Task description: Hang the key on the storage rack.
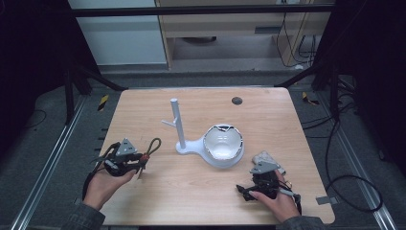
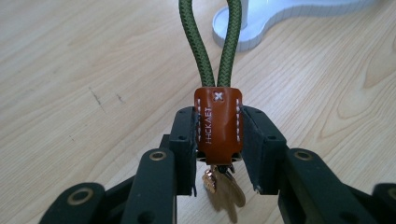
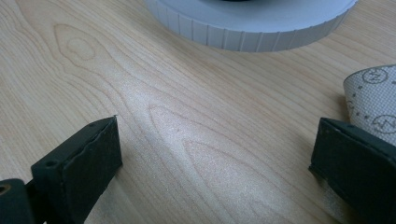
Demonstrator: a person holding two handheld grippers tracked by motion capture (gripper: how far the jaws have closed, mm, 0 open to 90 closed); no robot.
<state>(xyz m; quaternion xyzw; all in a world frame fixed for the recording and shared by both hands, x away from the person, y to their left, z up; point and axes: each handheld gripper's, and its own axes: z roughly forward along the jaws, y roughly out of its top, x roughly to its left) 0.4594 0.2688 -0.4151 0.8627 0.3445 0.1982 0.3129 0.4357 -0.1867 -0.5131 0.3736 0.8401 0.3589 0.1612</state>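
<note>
At the left of the table (image 1: 143,201) the left gripper (image 1: 125,159) has its jaws closed on the brown leather tab (image 2: 218,123) of a key lanyard, with the green cord loop (image 1: 154,144) reaching forward toward the white stand (image 1: 178,125) and a key (image 2: 226,191) hanging below the tab. The grip looks narrow: the pads press only the tab's sides, so a quick swing could let it twist or slip, and the limp loop may miss the stand's short side peg or nudge the light stand over. The stand's base holds a white bowl-shaped dish (image 1: 223,146) in the middle. Further right, the right gripper (image 1: 261,179) rests low with its jaws wide apart and holding nothing, just beside a patterned cloth (image 3: 373,95) it could snag
</note>
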